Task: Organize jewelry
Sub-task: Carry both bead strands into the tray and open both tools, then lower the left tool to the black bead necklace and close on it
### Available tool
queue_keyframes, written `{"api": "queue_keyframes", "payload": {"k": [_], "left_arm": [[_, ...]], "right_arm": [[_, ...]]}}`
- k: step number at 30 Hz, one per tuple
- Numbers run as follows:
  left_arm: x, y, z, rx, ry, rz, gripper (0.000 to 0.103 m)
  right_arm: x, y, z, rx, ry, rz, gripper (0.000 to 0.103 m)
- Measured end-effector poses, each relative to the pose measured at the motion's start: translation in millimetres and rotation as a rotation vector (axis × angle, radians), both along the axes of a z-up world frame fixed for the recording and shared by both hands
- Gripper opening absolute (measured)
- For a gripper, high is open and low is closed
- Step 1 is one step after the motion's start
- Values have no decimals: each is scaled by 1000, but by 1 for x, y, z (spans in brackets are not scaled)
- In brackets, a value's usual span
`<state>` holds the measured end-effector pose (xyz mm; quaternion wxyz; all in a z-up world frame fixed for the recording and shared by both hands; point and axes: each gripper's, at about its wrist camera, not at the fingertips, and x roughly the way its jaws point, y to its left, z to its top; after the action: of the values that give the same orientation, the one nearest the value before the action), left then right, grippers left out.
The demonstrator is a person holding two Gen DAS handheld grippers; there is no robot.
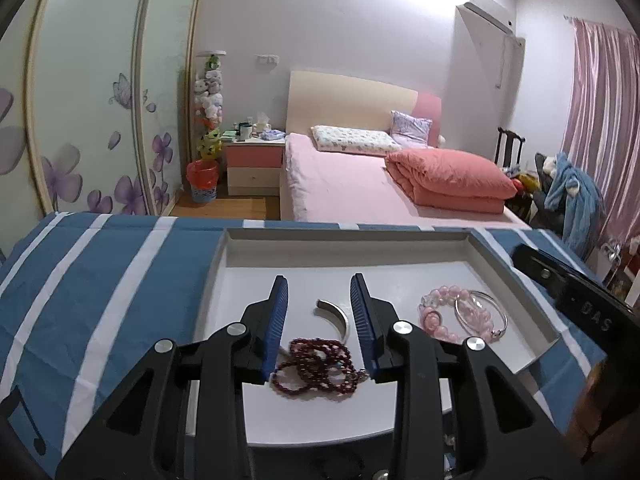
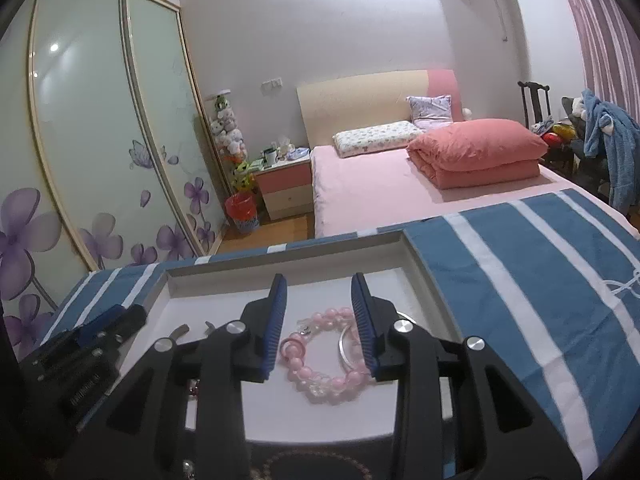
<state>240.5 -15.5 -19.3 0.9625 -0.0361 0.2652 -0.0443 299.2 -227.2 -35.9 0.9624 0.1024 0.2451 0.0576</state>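
A white tray lies on a blue-and-white striped cloth and holds the jewelry. In the left wrist view a dark red bead necklace lies coiled on the tray floor at the near end, between the blue pads of the left claw; its jaws stand apart and do not press the beads. Just beyond the necklace lies a silver cuff, also between the fingers. To the right sit a pink bead bracelet and a silver bangle, overlapping.

The right wrist view shows the necklace only as a sliver at the lower left and little of the cuff. It shows the pink bracelet and the bangle between the pads of the right claw, whose jaws are likewise apart, gripping nothing. A string of pale beads on a dark surface shows blurred at the bottom edge of this view only.

Each view catches the other tool at its side: the right one bears the letters "DAS" in the left view; the left one carries a label too small to read.

Beyond the cloth are a pink bed, a wardrobe with purple flowers, and a pink curtain.
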Motion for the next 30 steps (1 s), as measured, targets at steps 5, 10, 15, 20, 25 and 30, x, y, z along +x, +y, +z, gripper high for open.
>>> {"api": "queue_keyframes", "payload": {"k": [5, 10, 15, 20, 25, 30], "left_arm": [[-12, 15, 14, -12, -27, 39, 34], [-21, 21, 20, -13, -37, 57, 34], [-38, 24, 22, -10, -35, 50, 34], [-59, 29, 13, 1, 7, 31, 42], [-71, 32, -5, 3, 89, 10, 48], [-74, 33, -18, -15, 152, 1, 52]], "right_arm": [[-13, -10, 7, 7, -11, -20, 34], [-26, -15, 10, 7, -13, -29, 34], [-40, -16, 10, -10, 2, -25, 34], [-55, -20, -10, -59, 99, 5, 34], [-59, -16, -39, -114, 227, 62, 34], [-53, -4, -58, -146, 313, 90, 34]]}}
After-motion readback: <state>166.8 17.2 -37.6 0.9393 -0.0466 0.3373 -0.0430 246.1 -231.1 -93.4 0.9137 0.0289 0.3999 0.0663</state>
